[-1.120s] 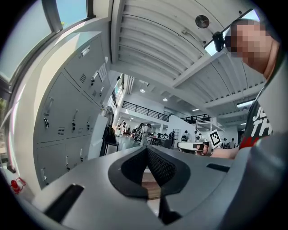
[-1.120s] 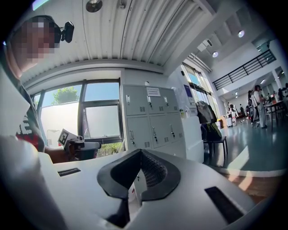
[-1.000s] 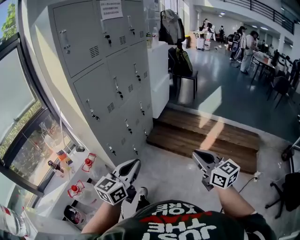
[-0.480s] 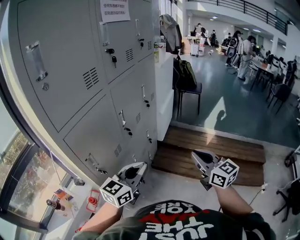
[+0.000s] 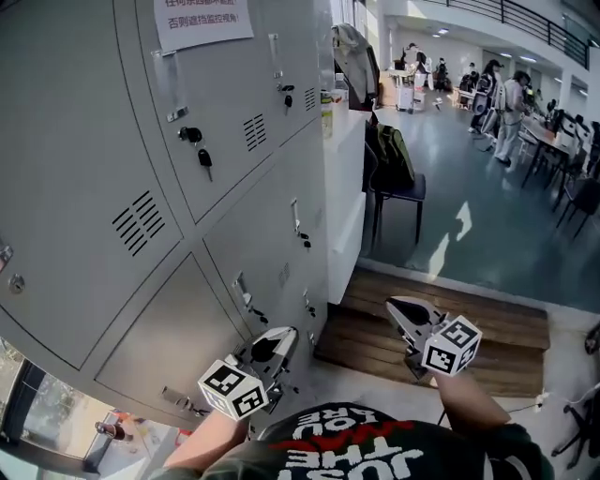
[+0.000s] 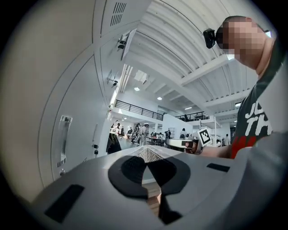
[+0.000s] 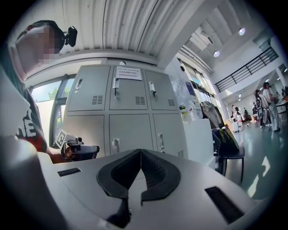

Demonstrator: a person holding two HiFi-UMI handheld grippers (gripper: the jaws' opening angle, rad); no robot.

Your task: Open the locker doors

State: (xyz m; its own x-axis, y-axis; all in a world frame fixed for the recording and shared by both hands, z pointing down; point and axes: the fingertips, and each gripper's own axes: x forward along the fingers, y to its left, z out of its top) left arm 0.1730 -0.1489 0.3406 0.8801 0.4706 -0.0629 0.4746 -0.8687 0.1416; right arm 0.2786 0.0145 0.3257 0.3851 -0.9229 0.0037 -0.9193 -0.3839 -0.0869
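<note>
The locker doors [image 5: 220, 112] now loom much nearer at ten o'clock, all unopened, so the left gripper [image 5: 278, 337] and right gripper [image 5: 397, 305], both pressed together on nothing, are almost within reach.

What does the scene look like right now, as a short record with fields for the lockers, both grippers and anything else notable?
lockers: grey metal bank, every door in view closed
key: hanging from one upper door's lock
notice: paper sheet stuck on an upper door
left gripper: shut, empty, near the lower doors
right gripper: shut, empty, clear of the lockers
</note>
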